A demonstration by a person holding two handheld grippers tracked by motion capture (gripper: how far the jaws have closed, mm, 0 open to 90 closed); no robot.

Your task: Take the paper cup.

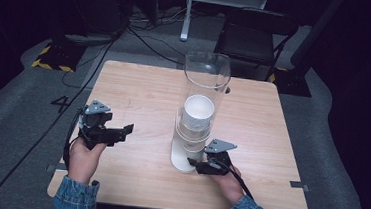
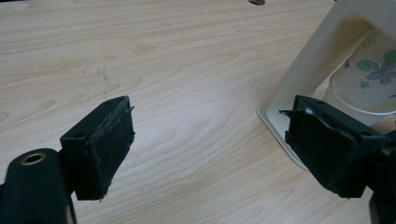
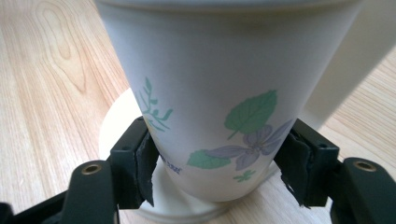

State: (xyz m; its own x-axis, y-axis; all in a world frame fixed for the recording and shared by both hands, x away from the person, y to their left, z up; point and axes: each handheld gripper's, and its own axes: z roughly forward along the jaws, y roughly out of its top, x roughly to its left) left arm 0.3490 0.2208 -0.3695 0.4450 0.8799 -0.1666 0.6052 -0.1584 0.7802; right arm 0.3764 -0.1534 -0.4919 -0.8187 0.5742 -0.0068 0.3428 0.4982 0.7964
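A cup dispenser stands mid-table: a clear tube on a white base, with a stack of white paper cups inside. The lowest cup, printed with green leaves and a purple flower, hangs just above the round base. My right gripper has one pad on each side of that cup, touching it near its bottom; in the high view the right gripper sits at the dispenser's foot. My left gripper is open above bare wood, left of the dispenser's white frame.
The wooden table has a small hole near its far edge. Beyond it are a black chair, a white stand leg and cables on the grey floor.
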